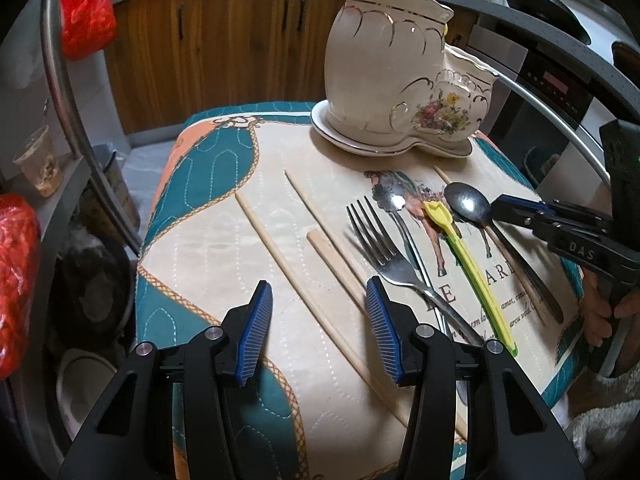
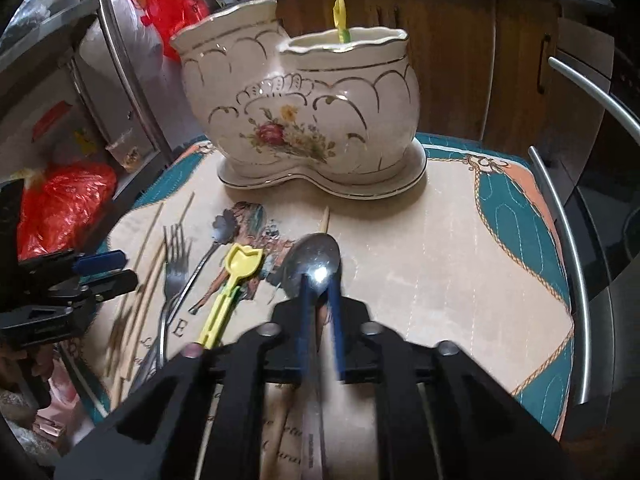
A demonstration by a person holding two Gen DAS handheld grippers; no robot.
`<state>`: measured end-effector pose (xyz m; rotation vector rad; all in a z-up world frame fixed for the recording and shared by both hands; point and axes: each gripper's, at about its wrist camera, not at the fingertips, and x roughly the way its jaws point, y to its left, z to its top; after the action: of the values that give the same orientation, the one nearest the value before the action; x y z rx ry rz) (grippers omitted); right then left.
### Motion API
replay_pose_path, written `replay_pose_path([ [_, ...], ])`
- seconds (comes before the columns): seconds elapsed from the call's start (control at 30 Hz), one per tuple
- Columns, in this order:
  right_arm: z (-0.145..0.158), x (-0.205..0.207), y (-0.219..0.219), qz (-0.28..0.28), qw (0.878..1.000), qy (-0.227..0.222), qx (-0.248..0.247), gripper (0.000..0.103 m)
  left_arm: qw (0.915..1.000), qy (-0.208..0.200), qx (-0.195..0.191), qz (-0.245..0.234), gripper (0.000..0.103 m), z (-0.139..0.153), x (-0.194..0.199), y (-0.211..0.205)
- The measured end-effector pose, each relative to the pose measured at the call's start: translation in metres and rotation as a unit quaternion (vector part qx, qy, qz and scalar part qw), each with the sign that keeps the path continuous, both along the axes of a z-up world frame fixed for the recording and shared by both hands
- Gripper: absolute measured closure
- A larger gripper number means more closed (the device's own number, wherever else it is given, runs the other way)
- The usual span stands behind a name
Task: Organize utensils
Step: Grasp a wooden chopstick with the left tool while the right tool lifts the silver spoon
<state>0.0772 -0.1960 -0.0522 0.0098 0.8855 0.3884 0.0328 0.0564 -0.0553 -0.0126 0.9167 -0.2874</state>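
Note:
A cream ceramic two-compartment holder stands at the back of the quilted mat. A yellow utensil sticks out of its lower compartment. On the mat lie wooden chopsticks, a fork, a small ornate spoon, a yellow plastic utensil and a metal spoon. My right gripper straddles that spoon's neck with a narrow gap, pads not pressing. My left gripper hovers open over the chopsticks near the mat's front.
Curved metal rails frame the mat's sides. Wooden cabinets stand behind. Red plastic bags and shelves with clutter sit to the left. A person's hand holds the right gripper. Bare mat lies right of the spoon.

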Motion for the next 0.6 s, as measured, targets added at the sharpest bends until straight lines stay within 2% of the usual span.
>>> replay_pose_path([
  [0.03, -0.001, 0.002, 0.000, 0.001, 1.000, 0.003, 0.003, 0.068, 1.0000, 0.000, -0.001, 0.001, 0.052, 0.000, 0.000, 0.001],
  [0.27, -0.006, 0.018, 0.005, 0.009, 1.000, 0.019, 0.015, 0.069, 1.0000, 0.000, -0.001, 0.001, 0.052, 0.000, 0.002, 0.002],
  [0.33, -0.003, 0.015, 0.007, 0.013, 1.000, 0.009, 0.010, 0.079, 1.0000, 0.000, 0.000, 0.001, 0.052, 0.000, 0.002, 0.002],
  [0.43, 0.004, 0.012, 0.007, 0.022, 1.000, 0.000, 0.013, 0.088, 1.0000, 0.000, -0.001, 0.003, 0.052, -0.001, 0.003, 0.004],
  [0.6, 0.008, 0.016, 0.004, 0.044, 0.997, 0.033, 0.060, 0.093, 1.0000, -0.002, 0.003, 0.004, 0.052, -0.001, 0.007, 0.004],
])
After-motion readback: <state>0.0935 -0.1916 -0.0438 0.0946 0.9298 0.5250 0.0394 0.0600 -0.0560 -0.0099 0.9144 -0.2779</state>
